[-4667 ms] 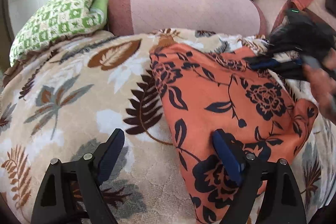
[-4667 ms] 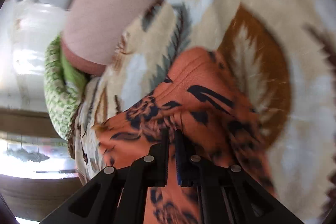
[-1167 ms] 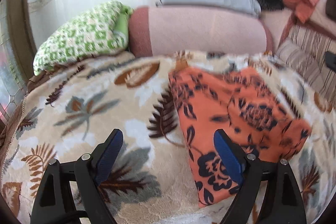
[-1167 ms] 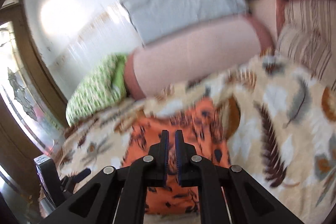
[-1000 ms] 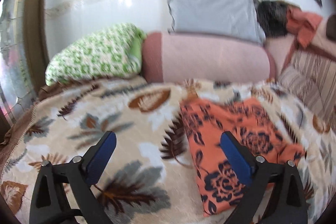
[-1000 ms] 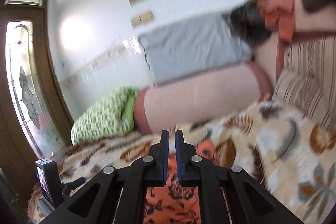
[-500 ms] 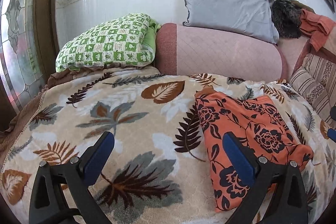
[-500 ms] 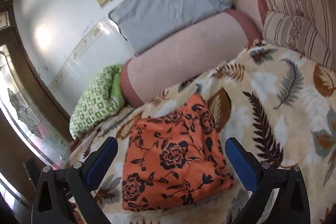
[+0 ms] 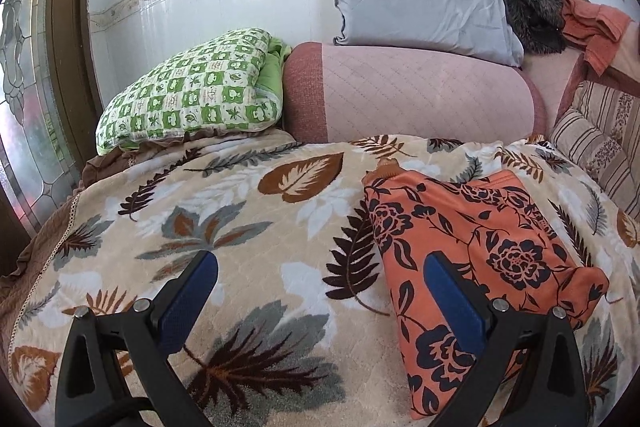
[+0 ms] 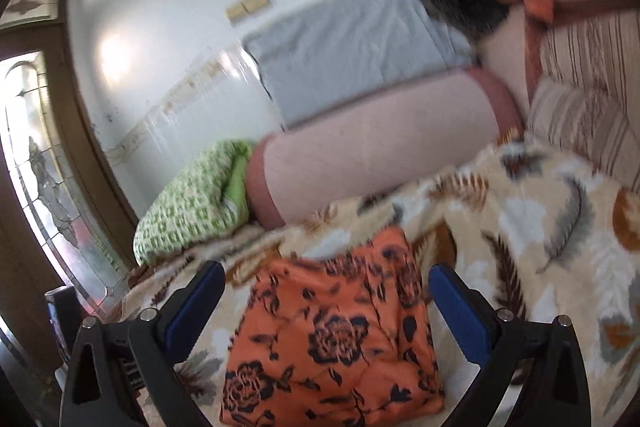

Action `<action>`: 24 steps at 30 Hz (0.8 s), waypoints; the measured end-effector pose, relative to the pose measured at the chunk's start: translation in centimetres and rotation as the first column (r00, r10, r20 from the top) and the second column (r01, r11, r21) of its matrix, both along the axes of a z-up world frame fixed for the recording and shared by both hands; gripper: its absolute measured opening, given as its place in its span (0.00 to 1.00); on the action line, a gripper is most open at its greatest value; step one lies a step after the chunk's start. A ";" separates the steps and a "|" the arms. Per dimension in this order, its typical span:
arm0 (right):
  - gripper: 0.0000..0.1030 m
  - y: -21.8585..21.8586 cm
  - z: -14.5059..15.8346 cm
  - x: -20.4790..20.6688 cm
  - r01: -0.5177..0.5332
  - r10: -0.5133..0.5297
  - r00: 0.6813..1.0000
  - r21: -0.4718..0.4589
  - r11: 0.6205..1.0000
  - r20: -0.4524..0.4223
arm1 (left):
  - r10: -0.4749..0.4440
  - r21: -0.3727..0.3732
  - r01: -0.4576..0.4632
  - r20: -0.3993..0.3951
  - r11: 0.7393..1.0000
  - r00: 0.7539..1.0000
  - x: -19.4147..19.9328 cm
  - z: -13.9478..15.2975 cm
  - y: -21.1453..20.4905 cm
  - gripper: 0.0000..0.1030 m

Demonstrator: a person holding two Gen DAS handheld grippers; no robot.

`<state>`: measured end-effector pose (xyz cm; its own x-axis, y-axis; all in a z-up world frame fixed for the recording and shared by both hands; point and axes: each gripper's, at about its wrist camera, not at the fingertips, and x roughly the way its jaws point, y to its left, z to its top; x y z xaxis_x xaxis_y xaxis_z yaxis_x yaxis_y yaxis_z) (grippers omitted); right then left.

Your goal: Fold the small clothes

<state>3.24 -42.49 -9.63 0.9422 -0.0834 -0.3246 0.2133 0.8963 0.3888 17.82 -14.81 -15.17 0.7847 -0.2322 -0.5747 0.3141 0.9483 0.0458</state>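
The orange floral garment [image 9: 480,247] is thin, smooth cloth. The leaf-print blanket [image 9: 248,227] looks plush, and the wall tiles [image 9: 200,7] are glossy.

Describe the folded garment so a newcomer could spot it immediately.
On the beige leaf-patterned blanket in front of the pink quilted bolster lies the orange cloth with dark navy flowers, folded into a flat rectangle. No other piece on the blanket is orange or flowered.

Readable text: none was found in either view.
Labels, brands, numbers: none could be read on any surface; the right wrist view was blurred.
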 end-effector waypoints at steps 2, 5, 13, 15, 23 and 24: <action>1.00 1.1 1.2 -1.1 0.022 -0.016 0.996 -0.064 0.998 0.091 | 0.004 -0.002 -0.004 -0.002 1.000 1.000 0.1 0.0 0.1 0.99; 1.00 2.1 1.8 -1.4 0.076 -0.061 0.989 -0.118 0.990 0.133 | 0.008 -0.001 -0.008 -0.010 1.000 1.000 0.1 0.0 0.2 0.99; 1.00 -1.7 -1.0 0.1 -0.004 0.007 0.999 0.066 0.998 -0.040 | 0.001 0.004 -0.001 -0.014 1.000 1.000 0.1 -0.2 -0.1 0.99; 1.00 -3.0 -2.1 0.7 0.031 -0.021 0.994 0.097 0.995 -0.108 | 0.001 0.019 0.000 -0.027 1.000 1.000 0.2 -0.6 -0.4 0.99; 1.00 -4.8 -6.6 3.7 0.007 0.056 0.945 0.189 0.982 -0.323 | -0.012 0.045 0.014 -0.059 0.999 0.998 0.6 -1.7 -1.3 0.99; 1.00 -4.9 -6.9 3.9 -0.001 0.068 0.940 0.197 0.981 -0.333 | -0.015 0.048 0.018 -0.063 0.999 0.998 0.6 -1.8 -1.5 0.99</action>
